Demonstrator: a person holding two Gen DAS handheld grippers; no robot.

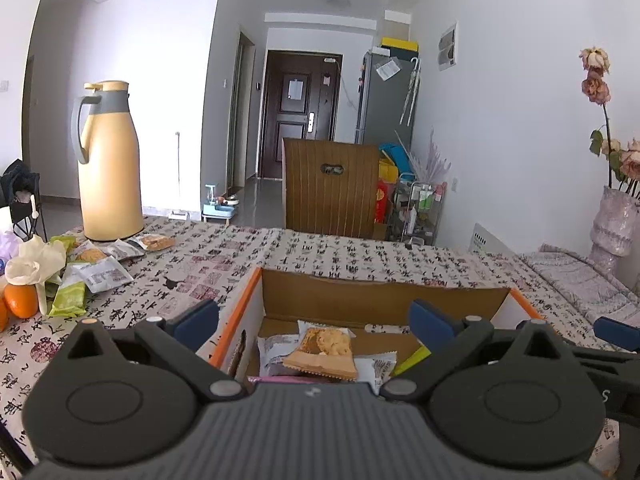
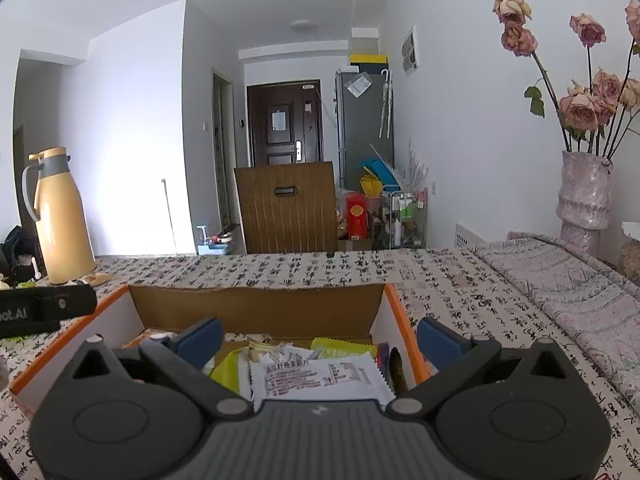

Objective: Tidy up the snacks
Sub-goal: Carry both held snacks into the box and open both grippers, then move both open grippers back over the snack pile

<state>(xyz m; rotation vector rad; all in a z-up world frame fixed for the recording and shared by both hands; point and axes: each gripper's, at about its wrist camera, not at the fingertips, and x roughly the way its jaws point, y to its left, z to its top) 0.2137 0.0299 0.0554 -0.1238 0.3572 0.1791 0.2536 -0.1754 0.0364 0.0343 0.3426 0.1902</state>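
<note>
Hovering over the cardboard box [image 1: 384, 292], the left gripper [image 1: 316, 322] has its tongs spread wide with nothing between them, and the right gripper [image 2: 320, 338] hangs over the same box [image 2: 256, 308], equally wide and empty.

Directly below the left one lies an orange cookie packet [image 1: 324, 354] on top of white wrappers; its long axis runs roughly away from the camera, crimped end nearest, slightly tilted to the right. Under the right gripper a white printed packet [image 2: 320, 376] lies flat, its text running across the view, with a yellow-green packet [image 2: 228, 372] beside it.

Further out, on the patterned tablecloth [image 1: 320, 252], loose snacks [image 1: 100, 276] are scattered near the oranges [image 1: 22, 300] and the yellow thermos [image 1: 108, 164], well apart from the box.

The likely trouble, as I judge it: both grippers crowd one box, so they may knock together or drag a packed wrapper out. Reaching for the far pile, the left gripper could brush the thermos or roll an orange. The slick flat packets may slip from a shallow pinch, and crushing the cookies is possible.
</note>
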